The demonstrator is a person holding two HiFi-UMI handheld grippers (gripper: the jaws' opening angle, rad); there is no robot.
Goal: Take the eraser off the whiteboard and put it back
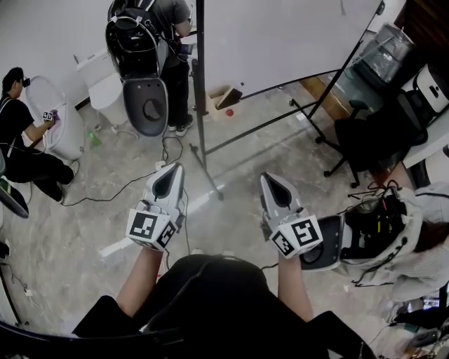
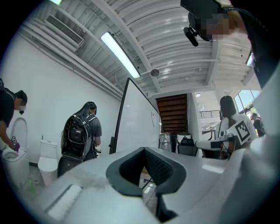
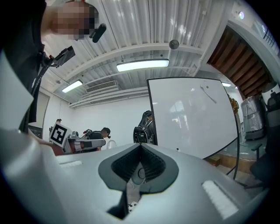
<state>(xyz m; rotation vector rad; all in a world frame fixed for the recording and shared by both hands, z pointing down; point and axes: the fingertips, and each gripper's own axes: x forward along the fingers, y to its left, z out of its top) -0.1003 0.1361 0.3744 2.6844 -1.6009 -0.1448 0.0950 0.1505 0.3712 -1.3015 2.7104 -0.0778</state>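
None of the task looks done: the eraser is too small to pick out on the whiteboard [image 1: 280, 42], which stands well ahead. Left gripper [image 1: 173, 168] and right gripper [image 1: 267, 178] are both clenched, empty. A person [image 1: 175, 21], the board's stand [image 1: 199, 98], floor cables [image 1: 116, 189] and a chair [image 1: 368, 137] crowd the way there.

Clothes: the person is wearing a black top [image 1: 210, 294].
Left gripper [image 1: 171, 170]: it is showing a smooth grey shell and dark ribbed pads.
Right gripper [image 1: 269, 179]: it is showing the same grey shell.
Cubes: the left cube [image 1: 151, 228] and the right cube [image 1: 298, 235] are showing black squares on white.
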